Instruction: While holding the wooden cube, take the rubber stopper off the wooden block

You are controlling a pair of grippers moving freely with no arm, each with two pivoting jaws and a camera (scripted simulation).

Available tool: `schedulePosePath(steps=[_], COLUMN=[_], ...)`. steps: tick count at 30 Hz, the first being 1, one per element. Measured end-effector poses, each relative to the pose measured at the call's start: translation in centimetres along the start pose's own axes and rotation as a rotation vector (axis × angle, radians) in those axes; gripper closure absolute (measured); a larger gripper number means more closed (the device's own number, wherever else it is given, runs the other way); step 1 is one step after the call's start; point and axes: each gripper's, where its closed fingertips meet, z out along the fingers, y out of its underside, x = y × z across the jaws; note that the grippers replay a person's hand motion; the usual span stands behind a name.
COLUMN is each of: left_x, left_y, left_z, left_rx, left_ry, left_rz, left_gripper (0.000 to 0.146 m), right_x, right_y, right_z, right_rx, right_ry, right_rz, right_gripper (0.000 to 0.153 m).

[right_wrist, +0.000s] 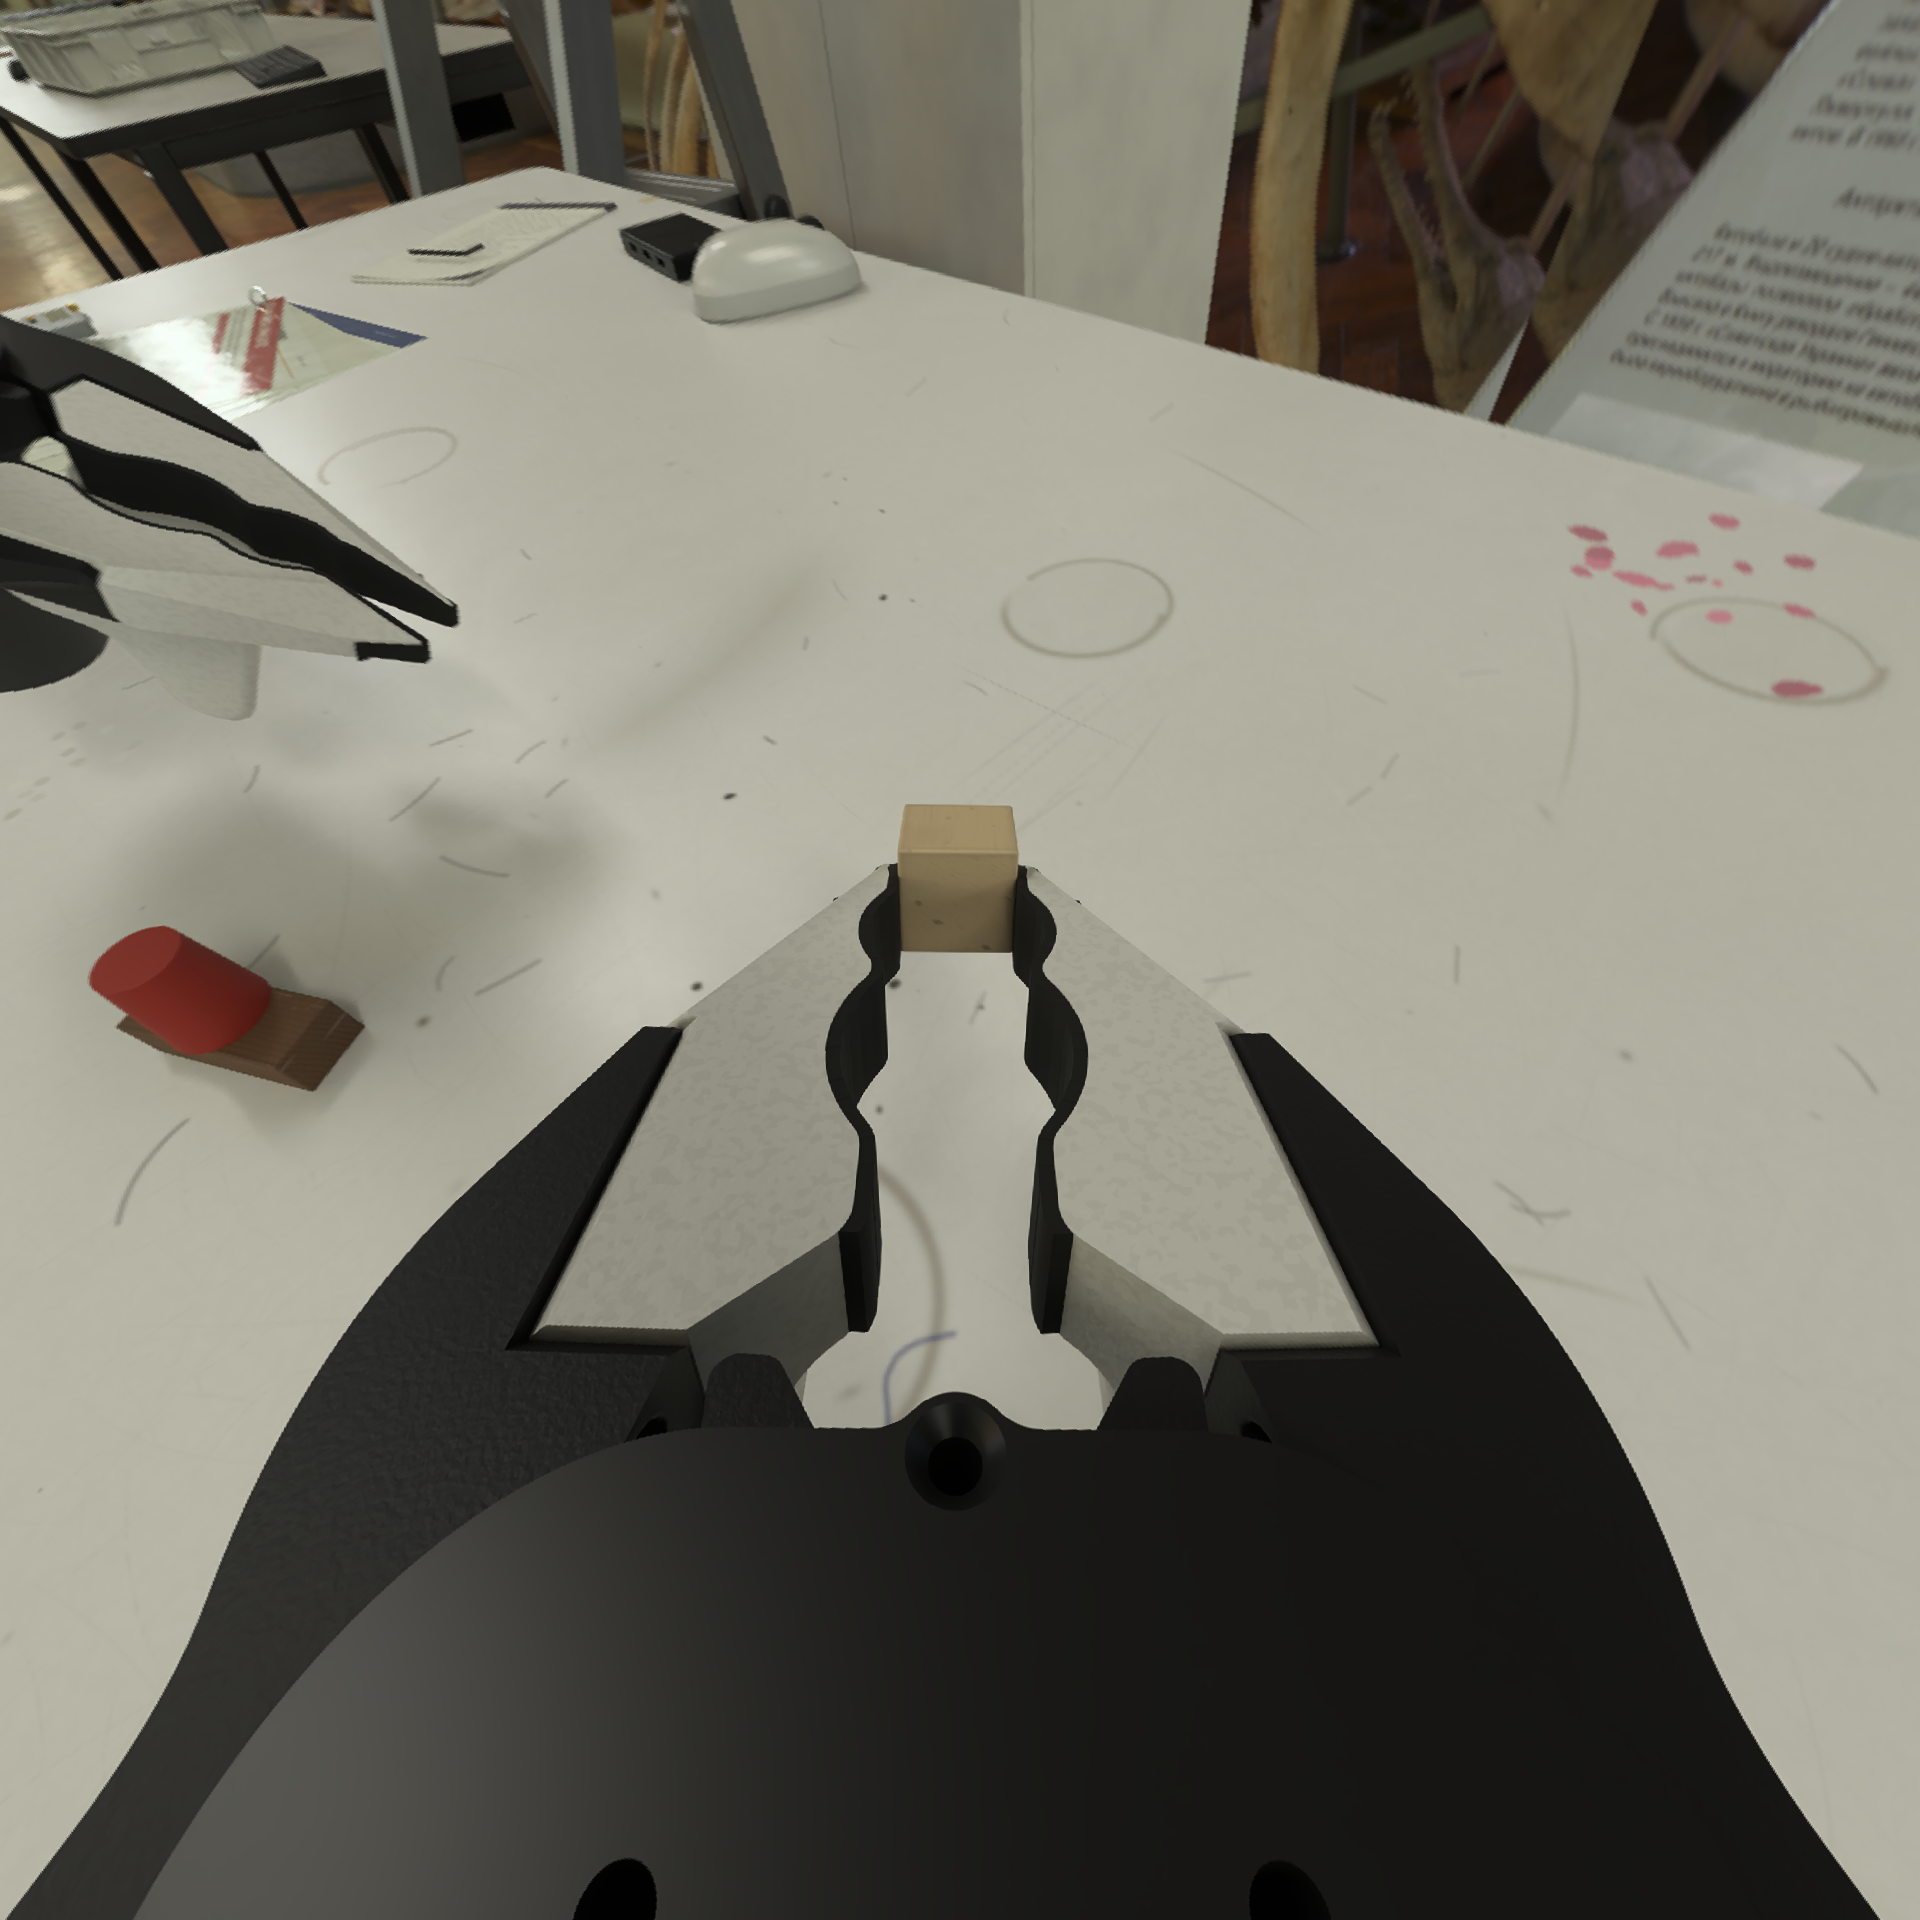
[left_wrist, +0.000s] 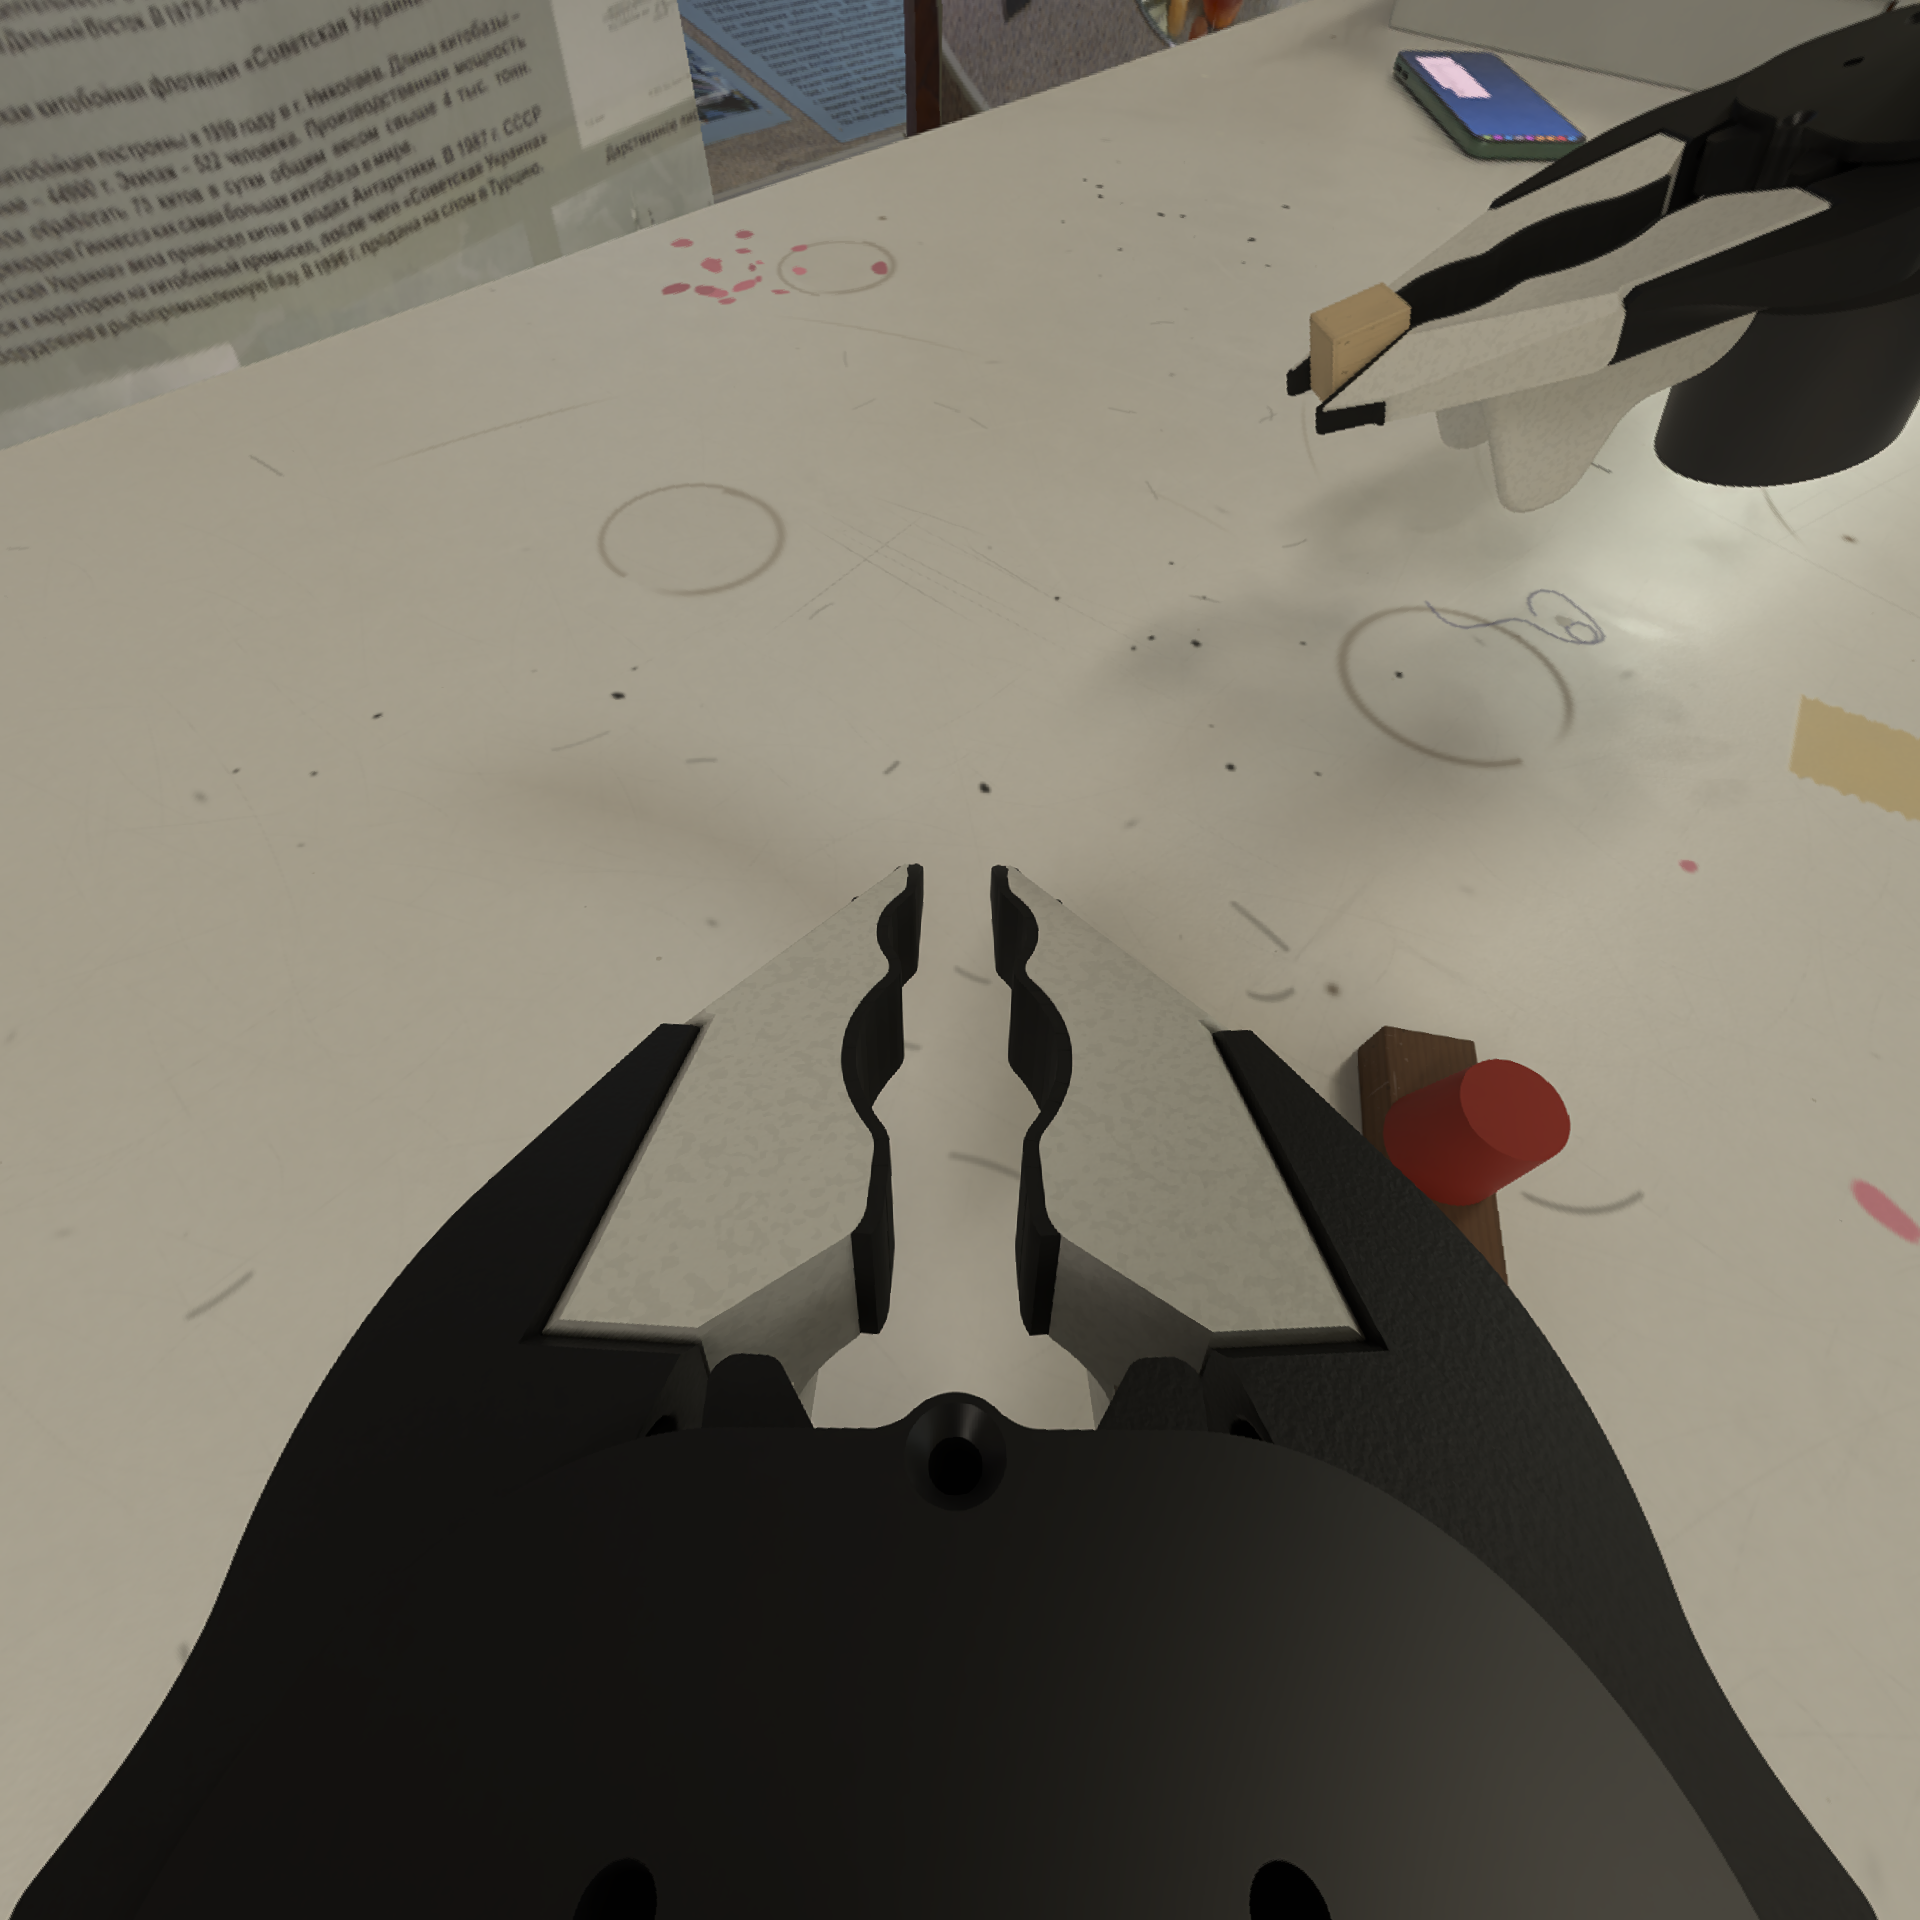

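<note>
Cube (right_wrist: 956, 878) clamped in right hand-held gripper (right_wrist: 956, 883); left hand-held gripper (left_wrist: 954, 878) parted, empty.

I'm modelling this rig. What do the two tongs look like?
Both match. The left tongs and right tongs have a textured matte black body and two tapering, speckled pale-grey fingers with wavy black inner pads. A round black boss sits between the fingers. No cables show.

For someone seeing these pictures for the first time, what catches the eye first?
Probably the red stopper, lying on a brown block at the table's left side. Next, the pale cube pinched at the tips of the right tongs, held above the table, while the left tongs are empty.
</note>
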Motion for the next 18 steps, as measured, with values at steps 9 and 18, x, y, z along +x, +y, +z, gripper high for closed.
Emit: schedulePosePath(steps=[9,18], left_x=[2.9,8.8], left_y=[0.9,3.8], left_z=[-0.9,-4.0], left_rx=[-0.065,-0.149], left_ry=[0.125,0.241], left_rz=[0.021,0.12], left_gripper=[0.133,0.116], right_x=[-5.4,-11.7], right_y=[-2.0,1.1], right_z=[-0.6,-5.3], right_rx=[0.052,0.0], right_ry=[-0.115,-0.034], right_rz=[-0.141,-0.133], right_gripper=[0.132,0.132])
